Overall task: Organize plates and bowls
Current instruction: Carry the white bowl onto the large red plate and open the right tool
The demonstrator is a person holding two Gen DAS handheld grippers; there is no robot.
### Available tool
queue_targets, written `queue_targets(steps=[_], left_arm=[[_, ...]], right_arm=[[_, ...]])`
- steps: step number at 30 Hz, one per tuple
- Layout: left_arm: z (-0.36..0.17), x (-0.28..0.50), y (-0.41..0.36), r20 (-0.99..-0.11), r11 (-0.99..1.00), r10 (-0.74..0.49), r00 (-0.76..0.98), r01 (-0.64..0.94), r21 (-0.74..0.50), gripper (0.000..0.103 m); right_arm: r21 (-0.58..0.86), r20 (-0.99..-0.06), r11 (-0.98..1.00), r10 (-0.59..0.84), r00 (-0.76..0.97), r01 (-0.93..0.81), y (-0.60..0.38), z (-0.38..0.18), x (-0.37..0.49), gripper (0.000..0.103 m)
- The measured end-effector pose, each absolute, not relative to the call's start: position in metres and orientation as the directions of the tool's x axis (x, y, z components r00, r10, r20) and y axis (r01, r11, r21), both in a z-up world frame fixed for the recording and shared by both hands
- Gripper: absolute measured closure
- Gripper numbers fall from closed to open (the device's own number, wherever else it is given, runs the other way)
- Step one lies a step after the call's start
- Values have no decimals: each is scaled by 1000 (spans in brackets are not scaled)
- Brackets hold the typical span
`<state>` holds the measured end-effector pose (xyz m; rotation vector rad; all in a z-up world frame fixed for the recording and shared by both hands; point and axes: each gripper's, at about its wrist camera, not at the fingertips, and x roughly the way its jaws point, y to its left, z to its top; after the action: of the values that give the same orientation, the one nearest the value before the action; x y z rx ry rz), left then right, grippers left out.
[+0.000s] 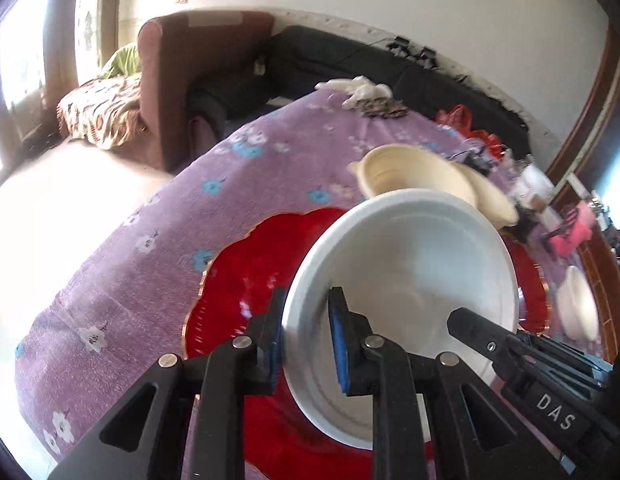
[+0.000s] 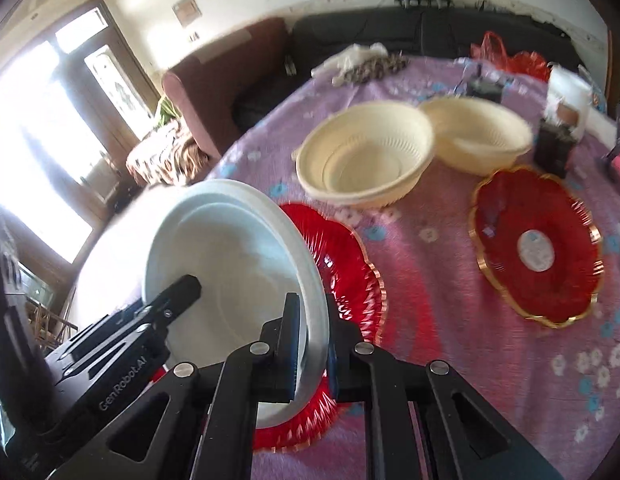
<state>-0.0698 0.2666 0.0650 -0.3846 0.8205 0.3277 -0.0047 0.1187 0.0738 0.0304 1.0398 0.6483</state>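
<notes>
A white deep plate point(image 1: 410, 280) point(image 2: 230, 272) hangs tilted over a red scalloped plate point(image 1: 238, 280) point(image 2: 350, 280) on the purple cloth. My left gripper point(image 1: 307, 296) is shut on its near-left rim, one blue pad inside and one outside. My right gripper point(image 2: 311, 300) is shut on the opposite rim. Each gripper also shows in the other's view, reaching into the plate. A second red plate point(image 2: 538, 244) with a gold edge lies to the right. Two cream ribbed bowls point(image 2: 366, 156) point(image 2: 478, 136) stand behind, and one cream bowl point(image 1: 406, 168) shows in the left wrist view.
The round table point(image 1: 110, 300) has a flowered purple cloth, and its edge falls away on the left. Another pale dish point(image 1: 578, 308) sits at the right. A dark box point(image 2: 554, 148), a red bag point(image 2: 510, 58) and crumpled cloth point(image 2: 374, 64) crowd the far side.
</notes>
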Motion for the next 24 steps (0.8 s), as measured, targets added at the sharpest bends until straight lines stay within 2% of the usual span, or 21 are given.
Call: queue_targets(steps=[3,7,9,11,17,24], left_arm=[[54,-65,276,-775,875,130,618,-439,-203,83],[49,-70,283,-783,866,110,612,-445,-226,74],[52,-75,283,-777,864,105,621,-444,-238,58],[57,-79,284,-764,859,111,635,-448,-248,49],[81,-96,276,-712,845,131,689,-453,-283,32],[106,-107,245,-655,877,119,747,-389,-283,27]], right_arm=[[314,-802,815,502,322,-488,127,61,4,90],[279,-801,820,486,350,-500,136,59,5,90],[262,-797,822,480,367,-506,139,62,2,89],[256,-789,822,482,381,-509,139,66,-1,87],[302,-734,820,525,429,-487,112,85,-10,72],[359,-686,856,513,516,-373,28,98,-9,66]])
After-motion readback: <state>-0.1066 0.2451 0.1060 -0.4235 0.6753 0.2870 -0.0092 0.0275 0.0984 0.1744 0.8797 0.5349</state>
